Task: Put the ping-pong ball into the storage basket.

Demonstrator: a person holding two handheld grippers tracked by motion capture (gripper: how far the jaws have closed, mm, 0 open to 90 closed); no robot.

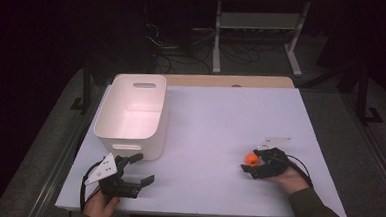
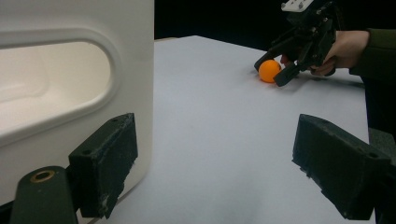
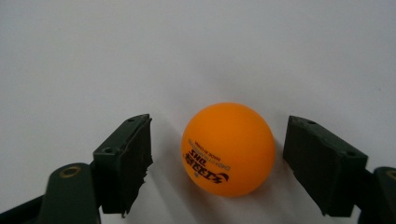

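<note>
Orange ball [image 3: 228,148] on tabletop [image 1: 220,120] nr right edge, sits btwn right tongs [image 3: 219,161], gaps both sides, not gripped. Left tongs [image 2: 215,172] wide open nr front-left corner, beside white bin [image 1: 131,110]

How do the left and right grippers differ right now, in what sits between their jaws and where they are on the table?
The right gripper has the orange ball between its jaws, with gaps on both sides; the left gripper has bare table between its jaws. The right gripper's jaws stand narrower, the left gripper's wider. The left gripper sits beside the white bin; the right gripper is far from it. Both are hand-held, low over the table.
</note>
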